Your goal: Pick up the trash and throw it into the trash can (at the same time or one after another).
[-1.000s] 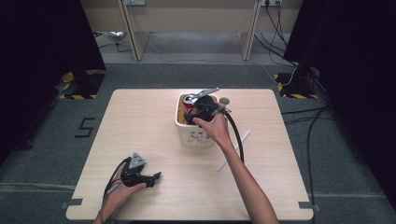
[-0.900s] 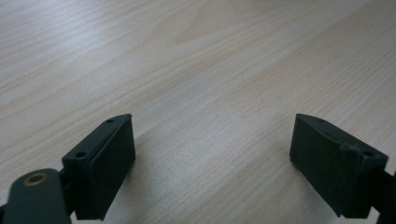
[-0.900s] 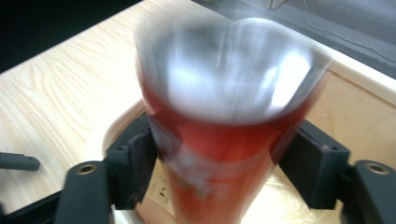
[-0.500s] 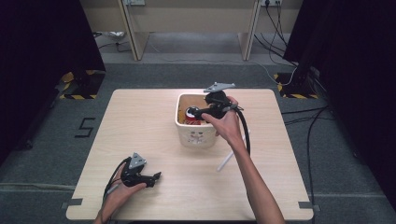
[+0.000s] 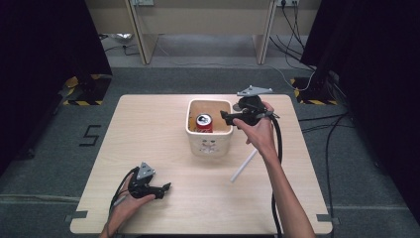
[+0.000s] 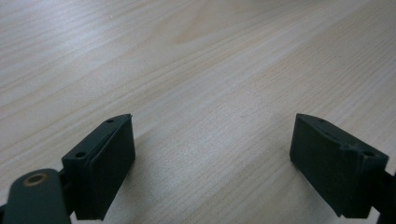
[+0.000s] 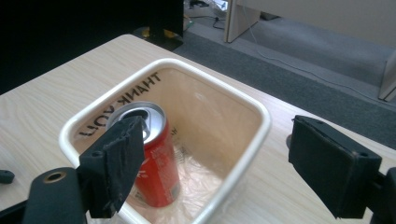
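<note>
One red can (image 5: 203,123) upright inside the cream bin (image 5: 210,141), toward the bin's left wall, bin standing near the middle of the counter (image 5: 148,134) toward its far edge. Right gripper (image 5: 229,118) raised just off the bin's right rim, jaws spread wide, grasping nothing. Left gripper (image 5: 163,188) low near the counter's near-left corner, jaws likewise parted over bare wood. White stick (image 5: 243,165) flat on the counter, right of the bin, well apart from both.

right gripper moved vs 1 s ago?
Yes. The right gripper has pulled back from over the bin toward its right rim, jaws open; the can now stands inside.
</note>
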### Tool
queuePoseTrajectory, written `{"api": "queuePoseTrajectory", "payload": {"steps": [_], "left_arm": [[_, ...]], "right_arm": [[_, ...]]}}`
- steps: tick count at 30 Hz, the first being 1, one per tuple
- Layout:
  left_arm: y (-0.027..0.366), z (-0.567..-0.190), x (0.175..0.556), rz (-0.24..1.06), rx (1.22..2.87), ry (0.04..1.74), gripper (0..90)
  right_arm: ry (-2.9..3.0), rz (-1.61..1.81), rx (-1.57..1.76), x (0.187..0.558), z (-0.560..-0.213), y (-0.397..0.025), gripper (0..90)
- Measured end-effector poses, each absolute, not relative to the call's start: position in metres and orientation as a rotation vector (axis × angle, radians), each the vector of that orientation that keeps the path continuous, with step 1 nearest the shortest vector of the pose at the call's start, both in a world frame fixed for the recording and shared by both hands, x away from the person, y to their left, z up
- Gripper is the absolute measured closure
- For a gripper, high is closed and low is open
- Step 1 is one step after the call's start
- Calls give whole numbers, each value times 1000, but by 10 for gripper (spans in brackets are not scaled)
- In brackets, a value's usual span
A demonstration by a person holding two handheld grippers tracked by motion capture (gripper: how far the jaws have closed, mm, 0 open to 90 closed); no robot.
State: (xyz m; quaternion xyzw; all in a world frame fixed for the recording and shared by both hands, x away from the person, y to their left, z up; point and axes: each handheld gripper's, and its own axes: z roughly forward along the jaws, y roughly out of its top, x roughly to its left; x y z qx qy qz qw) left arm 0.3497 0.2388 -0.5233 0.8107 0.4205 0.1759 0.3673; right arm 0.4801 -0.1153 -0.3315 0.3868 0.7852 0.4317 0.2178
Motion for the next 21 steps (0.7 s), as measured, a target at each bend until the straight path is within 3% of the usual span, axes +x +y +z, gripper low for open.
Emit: {"api": "queuePoseTrajectory", "payload": {"steps": [21], "left_arm": [[239, -523, 350, 454, 2082, 1080, 132]], "right_arm": [[2083, 1140, 1185, 470, -341, -166, 206]]}}
